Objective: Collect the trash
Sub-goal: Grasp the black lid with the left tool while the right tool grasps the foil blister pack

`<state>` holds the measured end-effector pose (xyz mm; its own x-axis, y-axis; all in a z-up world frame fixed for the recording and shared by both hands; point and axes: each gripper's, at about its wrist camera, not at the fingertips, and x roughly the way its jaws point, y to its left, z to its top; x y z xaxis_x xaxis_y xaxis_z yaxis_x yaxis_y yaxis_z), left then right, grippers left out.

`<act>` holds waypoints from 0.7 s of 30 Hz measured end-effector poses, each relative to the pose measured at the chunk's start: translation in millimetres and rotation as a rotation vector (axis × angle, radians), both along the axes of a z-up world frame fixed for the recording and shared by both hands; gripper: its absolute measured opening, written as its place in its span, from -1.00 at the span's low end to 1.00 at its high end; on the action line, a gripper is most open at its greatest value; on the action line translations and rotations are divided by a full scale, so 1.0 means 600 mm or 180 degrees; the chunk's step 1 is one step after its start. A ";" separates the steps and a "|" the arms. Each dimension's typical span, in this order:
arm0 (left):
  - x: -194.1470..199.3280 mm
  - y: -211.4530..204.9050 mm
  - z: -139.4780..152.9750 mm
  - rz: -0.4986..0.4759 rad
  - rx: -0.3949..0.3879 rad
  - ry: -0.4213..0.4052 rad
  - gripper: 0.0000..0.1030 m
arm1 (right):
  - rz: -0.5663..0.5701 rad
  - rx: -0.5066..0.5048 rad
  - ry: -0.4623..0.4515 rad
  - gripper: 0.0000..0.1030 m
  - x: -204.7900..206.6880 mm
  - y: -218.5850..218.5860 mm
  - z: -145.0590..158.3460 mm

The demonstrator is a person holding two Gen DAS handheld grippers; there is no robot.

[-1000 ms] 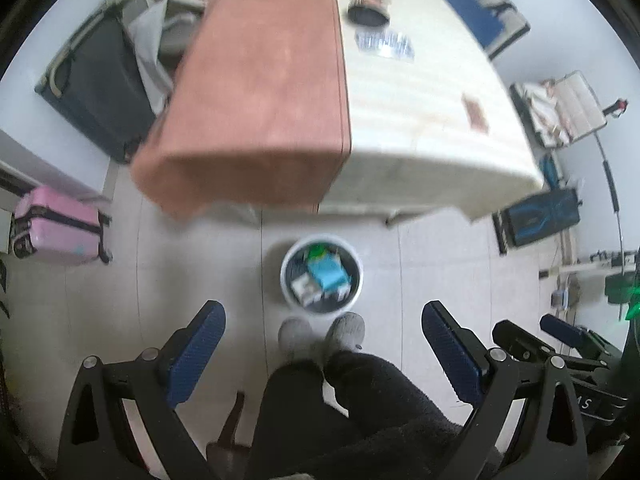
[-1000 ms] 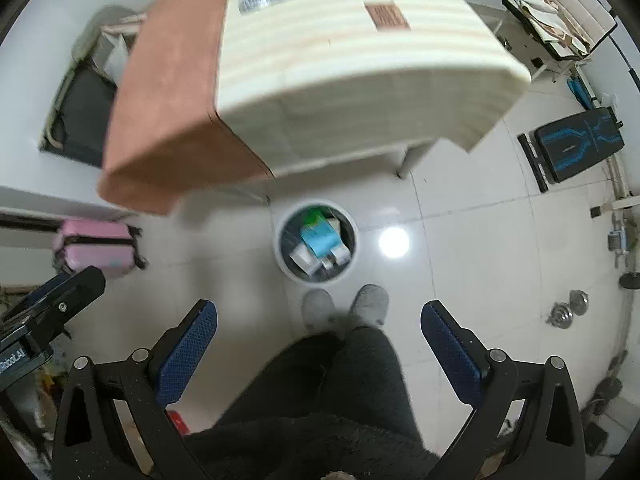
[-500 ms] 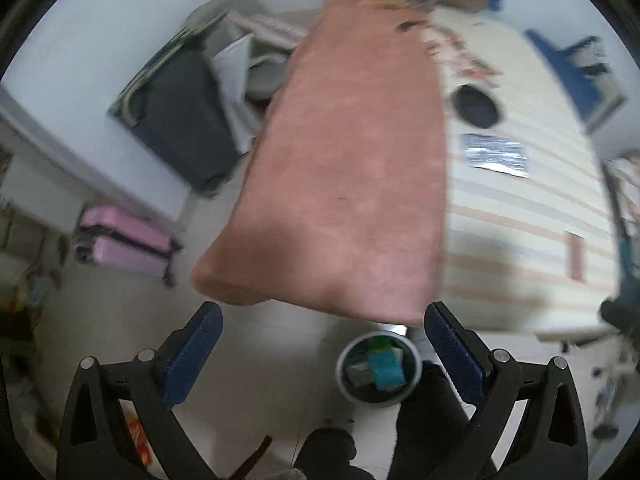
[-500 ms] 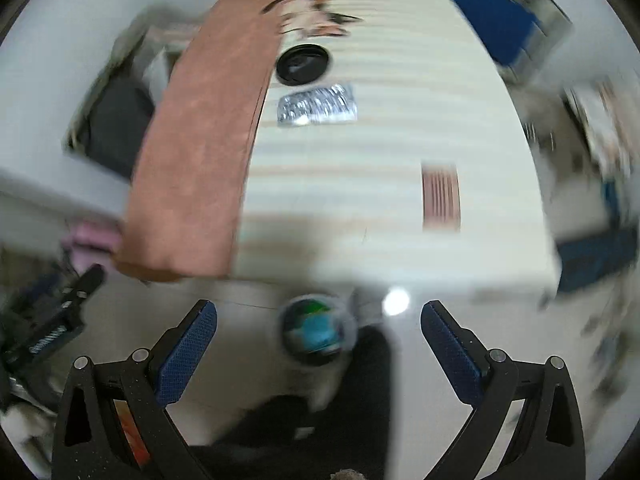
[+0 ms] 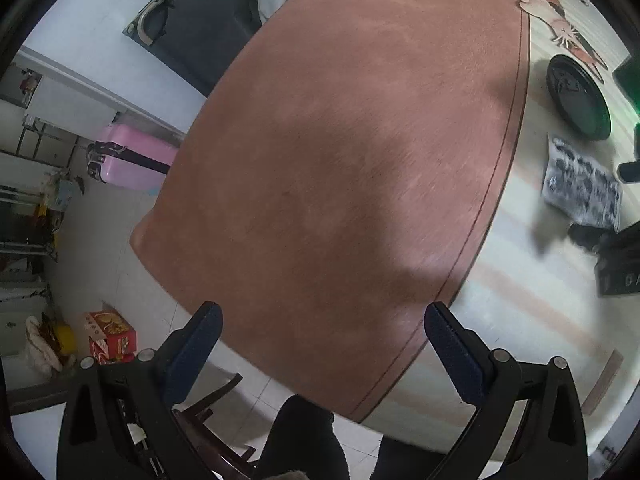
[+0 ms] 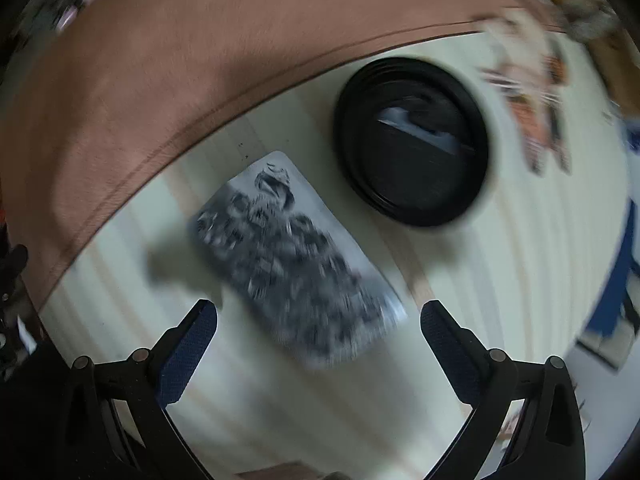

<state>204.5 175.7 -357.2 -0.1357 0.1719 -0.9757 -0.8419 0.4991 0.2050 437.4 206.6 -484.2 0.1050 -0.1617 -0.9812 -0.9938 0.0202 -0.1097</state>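
A crumpled silver foil wrapper [image 6: 294, 264] lies flat on the striped table [image 6: 280, 408], just ahead of my right gripper [image 6: 318, 320], which is open and empty above it. Beyond the wrapper sits a round black lid [image 6: 412, 142]. My left gripper [image 5: 322, 326] hangs open and empty over the brown cloth [image 5: 352, 152] covering the table's left half. In the left wrist view the foil wrapper [image 5: 582, 184] and the black lid [image 5: 578, 98] appear far right, beside part of the right gripper's body. The trash bin is out of sight.
A pink suitcase [image 5: 132, 158] and a dark open suitcase [image 5: 200, 20] stand on the floor left of the table. A red box [image 5: 110, 336] and a wooden chair [image 5: 208, 408] are near my left gripper. Printed papers [image 6: 536, 92] lie at the table's far side.
Both grippers have swung up from over the floor bin to above the table. The right one has closed in on the foil wrapper and lid. The bin has left both views.
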 end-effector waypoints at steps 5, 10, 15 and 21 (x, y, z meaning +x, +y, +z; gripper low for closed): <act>0.031 0.015 0.011 0.0002 0.0022 -0.0010 1.00 | -0.0233 0.0159 0.0281 0.44 0.022 -0.014 0.007; 0.074 0.026 0.033 -0.0085 0.0054 -0.0097 1.00 | -0.1040 0.0166 0.0273 0.36 0.062 -0.083 0.013; 0.156 0.024 0.045 -0.0373 -0.0111 -0.0372 1.00 | -0.2454 0.0277 0.0070 0.36 0.184 -0.215 0.023; 0.291 0.028 0.023 -0.0651 -0.0706 -0.0798 1.00 | -0.3423 0.0469 0.0138 0.52 0.313 -0.288 0.027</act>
<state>379.1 192.7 -343.5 0.1268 -0.0481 -0.9908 -0.7308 0.6708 -0.1261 625.0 33.8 -468.0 -0.0565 -0.0288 -0.9980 -0.4509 0.8926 -0.0002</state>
